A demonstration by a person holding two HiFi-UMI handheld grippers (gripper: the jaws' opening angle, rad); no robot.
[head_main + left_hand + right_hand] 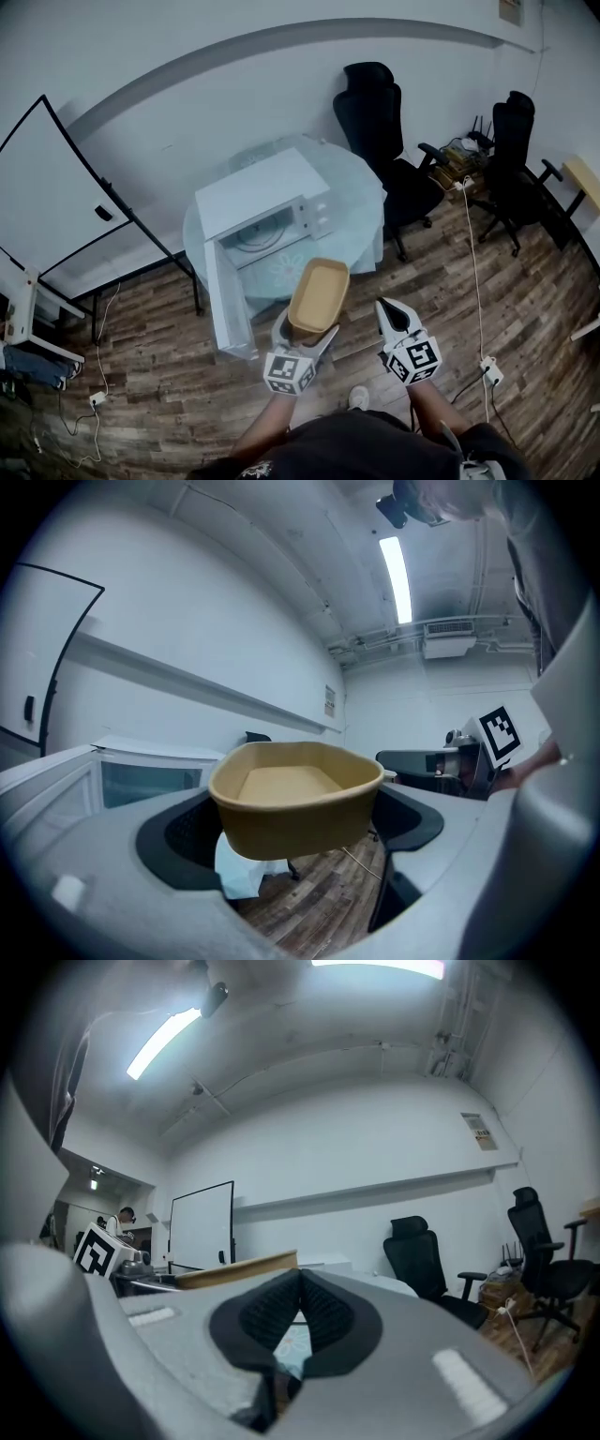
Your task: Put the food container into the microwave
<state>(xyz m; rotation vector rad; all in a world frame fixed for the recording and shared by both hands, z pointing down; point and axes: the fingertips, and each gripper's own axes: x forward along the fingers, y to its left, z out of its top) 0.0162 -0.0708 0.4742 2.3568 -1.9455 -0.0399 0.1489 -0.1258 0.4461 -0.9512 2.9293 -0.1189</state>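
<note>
Before the round worktop (364,202), the left gripper (307,331) pinches the tan food container (319,292), raised above the wooden floor (169,384). The microwave (258,192) stands with its door (230,302) swung open, just left of the container. The right gripper (392,317) is pressed together, empty.

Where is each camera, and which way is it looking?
Head view: on the person's head, facing down at the open microwave; left gripper and right gripper show.
Left gripper view: on the left gripper, along jaws clamped on the food container.
Right gripper view: on the right gripper, past shut jaws toward a whiteboard.
Shared: all show the food container.
</note>
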